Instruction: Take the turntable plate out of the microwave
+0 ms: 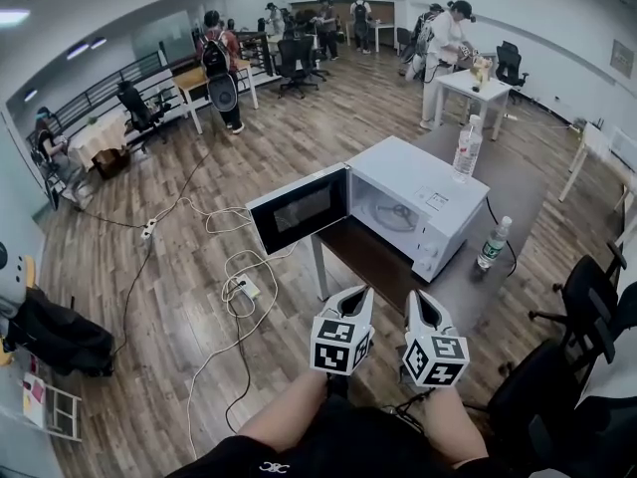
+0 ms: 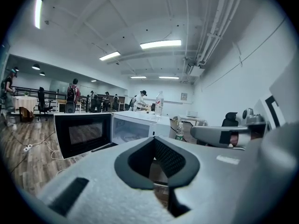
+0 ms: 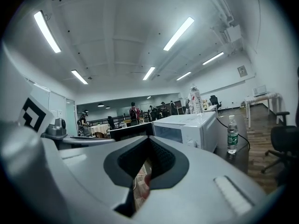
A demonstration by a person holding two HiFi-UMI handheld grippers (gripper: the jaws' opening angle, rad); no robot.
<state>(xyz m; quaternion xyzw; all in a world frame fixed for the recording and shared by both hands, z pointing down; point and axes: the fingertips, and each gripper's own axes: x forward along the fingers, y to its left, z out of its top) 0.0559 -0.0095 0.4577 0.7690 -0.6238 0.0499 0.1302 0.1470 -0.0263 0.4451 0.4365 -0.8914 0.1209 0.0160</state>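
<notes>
A white microwave (image 1: 418,202) stands on a dark table (image 1: 373,262), its door (image 1: 299,207) swung open to the left. The glass turntable plate (image 1: 390,217) lies inside the cavity. My left gripper (image 1: 359,293) and right gripper (image 1: 418,298) hover side by side short of the table's near edge, apart from the microwave, both shut with nothing held. The left gripper view shows the open door (image 2: 83,133) and the pale cavity (image 2: 127,130) beyond the shut left gripper (image 2: 154,143). In the right gripper view the microwave (image 3: 187,129) sits past the shut right gripper (image 3: 147,141).
One water bottle (image 1: 466,150) stands on the microwave's top, another (image 1: 492,244) on the table to its right. Black office chairs (image 1: 587,307) crowd the right side. Cables and a power strip (image 1: 246,289) lie on the wooden floor at left. People stand at far tables.
</notes>
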